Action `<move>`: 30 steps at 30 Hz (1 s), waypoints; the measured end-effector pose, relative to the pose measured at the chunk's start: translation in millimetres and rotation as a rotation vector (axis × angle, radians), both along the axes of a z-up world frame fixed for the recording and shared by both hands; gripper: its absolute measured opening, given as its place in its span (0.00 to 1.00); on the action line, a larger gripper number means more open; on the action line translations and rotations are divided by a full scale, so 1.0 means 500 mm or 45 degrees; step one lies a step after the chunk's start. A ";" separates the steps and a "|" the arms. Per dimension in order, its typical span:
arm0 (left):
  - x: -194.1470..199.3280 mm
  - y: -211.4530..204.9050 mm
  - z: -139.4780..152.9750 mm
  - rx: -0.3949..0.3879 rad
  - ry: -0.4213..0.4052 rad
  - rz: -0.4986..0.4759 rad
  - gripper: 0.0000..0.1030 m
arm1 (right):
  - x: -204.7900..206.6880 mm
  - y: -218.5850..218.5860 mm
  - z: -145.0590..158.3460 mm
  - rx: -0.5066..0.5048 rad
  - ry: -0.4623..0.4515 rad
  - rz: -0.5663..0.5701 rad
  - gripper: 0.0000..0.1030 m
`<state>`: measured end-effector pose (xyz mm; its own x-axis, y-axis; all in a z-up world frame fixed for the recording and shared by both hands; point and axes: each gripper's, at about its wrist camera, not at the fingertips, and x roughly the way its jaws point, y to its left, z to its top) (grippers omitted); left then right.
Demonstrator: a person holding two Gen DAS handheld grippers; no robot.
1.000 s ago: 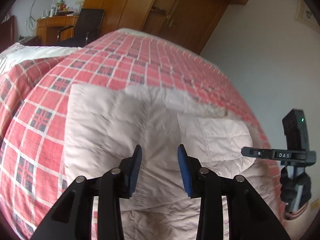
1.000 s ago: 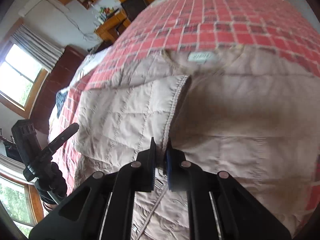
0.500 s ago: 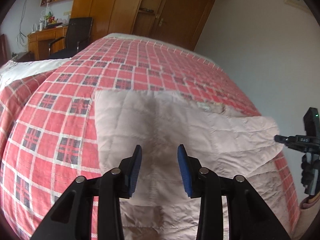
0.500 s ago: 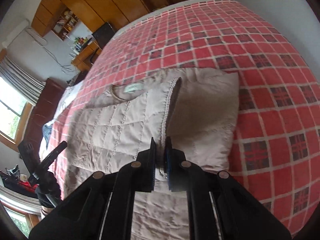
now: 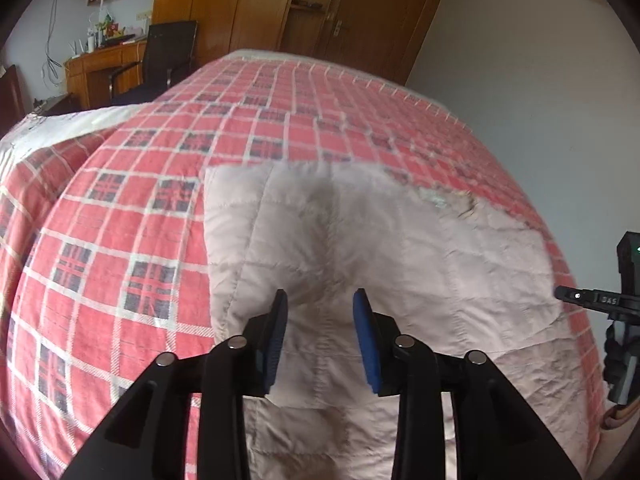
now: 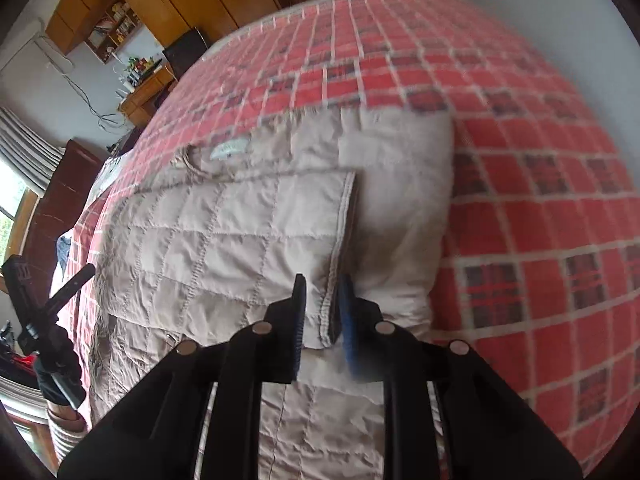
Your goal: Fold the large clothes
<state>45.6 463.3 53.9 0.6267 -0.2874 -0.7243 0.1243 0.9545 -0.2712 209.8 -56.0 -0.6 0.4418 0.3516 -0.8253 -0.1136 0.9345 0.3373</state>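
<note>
My left wrist view looks along its tongs (image 5: 320,336) from close above the quilted jacket (image 5: 360,248), facing the wardrobe (image 5: 304,12). My right wrist view, somewhat blurred, seems tilted, facing the desk (image 6: 148,92) corner. Both share the jacket and the plaid bed (image 5: 120,240).

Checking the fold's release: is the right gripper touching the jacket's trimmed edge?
Cannot tell. In the right wrist view the jacket's trimmed edge lies between the right gripper fingers, jaws parted; blur hides any contact.
</note>
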 end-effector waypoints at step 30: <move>-0.191 0.061 0.039 0.082 0.042 -0.048 0.64 | -0.217 -0.017 0.040 -0.027 -0.107 0.231 0.61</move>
<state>-50.2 493.7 73.3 0.5918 -0.2630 -0.7620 0.1529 0.9648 -0.2142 101.0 -64.6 19.2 0.4406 0.4143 -0.7964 -0.3074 0.9031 0.2997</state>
